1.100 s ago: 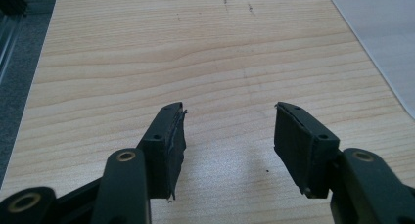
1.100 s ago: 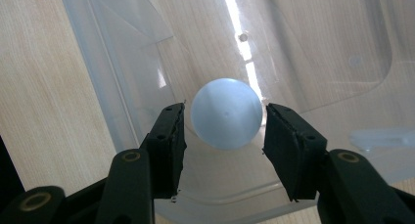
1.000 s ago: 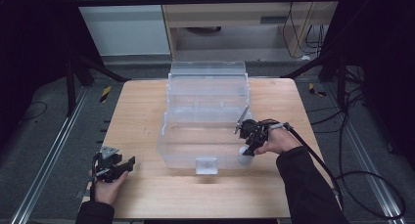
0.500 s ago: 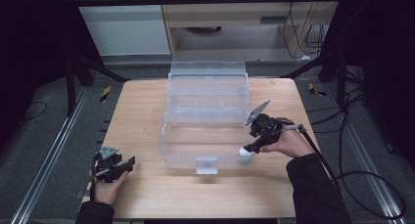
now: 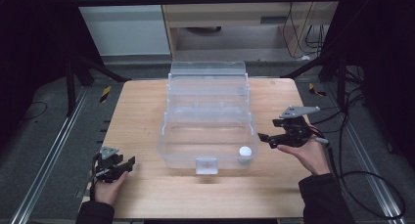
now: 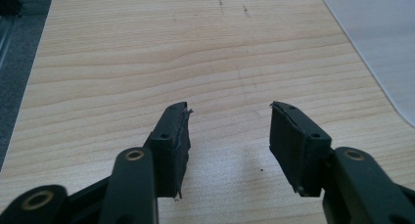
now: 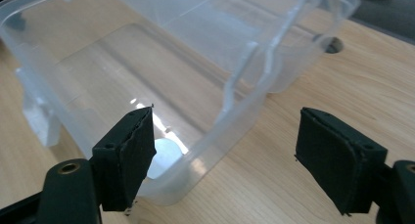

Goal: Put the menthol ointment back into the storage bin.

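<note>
Beside the clear bin (image 5: 208, 136), right tool (image 5: 266, 137) has withdrawn, jaws apart

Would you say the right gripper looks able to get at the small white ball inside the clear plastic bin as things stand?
Probably yes. The right gripper is open just outside the clear plastic bin, whose top is open, and the small white ball lies in the near corner on that side; the bin wall between them means reaching over the rim.

No text, label, brand, number or sign can be read on anything in these pictures.
</note>
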`<action>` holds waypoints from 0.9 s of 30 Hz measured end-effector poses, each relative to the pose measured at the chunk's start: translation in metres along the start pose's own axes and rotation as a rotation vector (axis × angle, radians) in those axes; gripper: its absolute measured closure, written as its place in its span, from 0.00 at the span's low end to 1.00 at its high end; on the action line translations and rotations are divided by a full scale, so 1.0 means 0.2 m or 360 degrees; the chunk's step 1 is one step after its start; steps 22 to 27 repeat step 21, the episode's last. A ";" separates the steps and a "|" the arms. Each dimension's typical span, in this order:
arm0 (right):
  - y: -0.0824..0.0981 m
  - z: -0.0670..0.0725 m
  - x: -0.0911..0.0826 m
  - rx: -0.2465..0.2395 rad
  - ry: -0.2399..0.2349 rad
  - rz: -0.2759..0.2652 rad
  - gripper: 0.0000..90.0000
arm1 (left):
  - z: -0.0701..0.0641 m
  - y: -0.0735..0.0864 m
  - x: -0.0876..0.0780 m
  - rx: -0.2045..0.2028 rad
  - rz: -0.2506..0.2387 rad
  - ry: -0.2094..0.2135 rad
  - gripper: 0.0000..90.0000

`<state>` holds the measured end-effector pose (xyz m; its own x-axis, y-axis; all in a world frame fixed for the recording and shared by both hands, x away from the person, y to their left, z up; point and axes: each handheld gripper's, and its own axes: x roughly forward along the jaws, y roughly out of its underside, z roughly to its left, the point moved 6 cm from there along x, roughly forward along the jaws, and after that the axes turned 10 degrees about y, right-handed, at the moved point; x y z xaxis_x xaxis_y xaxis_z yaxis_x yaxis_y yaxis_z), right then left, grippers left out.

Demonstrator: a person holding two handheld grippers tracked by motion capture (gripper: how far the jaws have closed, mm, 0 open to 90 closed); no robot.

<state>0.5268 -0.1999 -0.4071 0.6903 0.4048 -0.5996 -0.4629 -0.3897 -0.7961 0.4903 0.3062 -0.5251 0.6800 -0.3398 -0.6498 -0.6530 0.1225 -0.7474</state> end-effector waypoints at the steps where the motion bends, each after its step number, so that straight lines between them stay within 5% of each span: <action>1: 0.02 -0.02 -0.01 0.0018 0.0028 -0.0029 0.25 | 0.00 0.00 0.00 0.0000 0.0002 0.0004 0.56; 10: 0.21 -0.09 -0.04 0.0199 0.0121 -0.0185 0.31 | 0.00 0.00 0.00 -0.0002 0.0005 0.0009 0.58; 21: 0.45 -0.16 -0.01 0.0299 0.0194 -0.0148 0.31 | 0.02 0.00 0.00 0.0006 -0.0018 -0.0021 0.43; 27: 0.45 -0.16 -0.01 0.0299 0.0194 -0.0148 0.31 | 0.02 0.00 0.00 0.0006 -0.0018 -0.0021 0.43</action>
